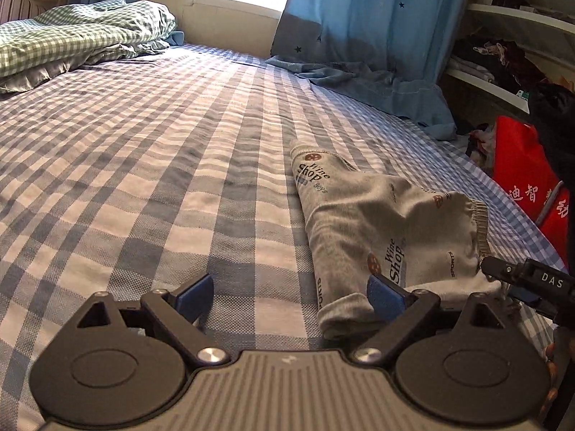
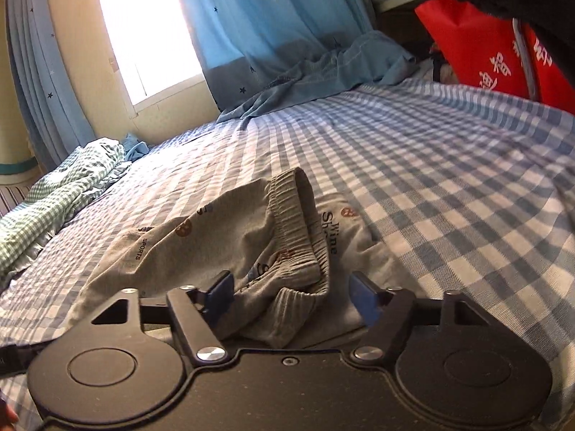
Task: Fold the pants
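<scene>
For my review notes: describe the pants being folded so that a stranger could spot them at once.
Start at the bed with its blue-and-white checked sheet. The pants lie near its edge, close to the red bag. They are small, grey and printed with "Wine Shop", unlike the plain blue cloth under the curtain.

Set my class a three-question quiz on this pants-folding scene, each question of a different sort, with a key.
1. True or false: the grey pants lie on a checked bedsheet.
2. Which part of the pants sits between the jaws of the right gripper? A: waistband. B: leg cuff. C: pocket.
3. Fill in: the bag with white characters is ___ in colour.
Key: 1 true; 2 A; 3 red.
</scene>
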`<state>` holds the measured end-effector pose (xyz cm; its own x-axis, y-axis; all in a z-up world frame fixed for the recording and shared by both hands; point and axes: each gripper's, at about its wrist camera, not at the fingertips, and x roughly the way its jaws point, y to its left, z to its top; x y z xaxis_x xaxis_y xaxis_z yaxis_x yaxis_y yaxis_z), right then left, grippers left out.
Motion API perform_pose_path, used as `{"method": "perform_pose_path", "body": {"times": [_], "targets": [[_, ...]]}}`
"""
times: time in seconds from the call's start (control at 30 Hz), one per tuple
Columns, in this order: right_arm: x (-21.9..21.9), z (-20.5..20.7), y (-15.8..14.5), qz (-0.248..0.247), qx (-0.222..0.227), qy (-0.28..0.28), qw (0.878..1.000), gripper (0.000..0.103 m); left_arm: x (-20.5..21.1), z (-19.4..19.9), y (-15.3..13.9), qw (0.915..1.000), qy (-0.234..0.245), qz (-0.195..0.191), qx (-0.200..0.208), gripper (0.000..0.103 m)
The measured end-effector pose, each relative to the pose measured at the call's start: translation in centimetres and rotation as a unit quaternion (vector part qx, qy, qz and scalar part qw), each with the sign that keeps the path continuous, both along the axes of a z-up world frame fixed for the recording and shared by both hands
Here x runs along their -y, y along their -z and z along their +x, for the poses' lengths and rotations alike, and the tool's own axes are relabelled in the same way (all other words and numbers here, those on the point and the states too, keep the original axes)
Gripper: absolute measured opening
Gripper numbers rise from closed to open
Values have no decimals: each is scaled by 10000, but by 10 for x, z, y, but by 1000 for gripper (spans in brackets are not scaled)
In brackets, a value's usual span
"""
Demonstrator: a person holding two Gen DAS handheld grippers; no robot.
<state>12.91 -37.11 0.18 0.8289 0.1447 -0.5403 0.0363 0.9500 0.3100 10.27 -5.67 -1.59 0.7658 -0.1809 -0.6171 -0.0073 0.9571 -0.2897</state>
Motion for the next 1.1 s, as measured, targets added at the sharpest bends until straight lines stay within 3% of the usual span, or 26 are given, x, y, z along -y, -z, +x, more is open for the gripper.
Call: {"method": "perform_pose_path", "body": {"times": [0.17, 0.23, 0.43, 0.63, 0.77, 0.87, 0.97, 1.03, 1.1], "targets": [[-2, 2, 1, 34, -13, 111, 9999, 45, 3, -6, 1, 9998, 84, 160, -26, 95], [0, 2, 0, 26, 26, 153, 9999, 29, 4, -9, 1, 9997, 113, 229, -29, 95], [2, -7, -7, 56, 286, 123, 9995, 18, 7, -13, -3, 9995, 110, 274, -64, 95], [6, -16, -22, -70, 569, 171, 9982, 16, 9, -16, -17, 9995, 178, 242, 82, 95], [15, -21, -17, -141, 497, 315, 9982, 16, 10, -14, -16, 9994, 191, 270, 76, 96], [16, -19, -3, -275, 194, 247, 9991, 20, 10, -11, -7, 9993, 181, 292, -148, 96], [14, -28, -3, -571, 342, 269, 9974, 38, 6, -16, -8, 9995, 193, 229, -91, 96], [13, -29, -8, -848, 526, 288, 9946, 64, 3, -14, -13, 9997, 178, 167, -22, 98], [11, -24, -15, -1134, 694, 233, 9909, 77, 1, -3, -19, 9999, 140, 22, 54, 100]]}}
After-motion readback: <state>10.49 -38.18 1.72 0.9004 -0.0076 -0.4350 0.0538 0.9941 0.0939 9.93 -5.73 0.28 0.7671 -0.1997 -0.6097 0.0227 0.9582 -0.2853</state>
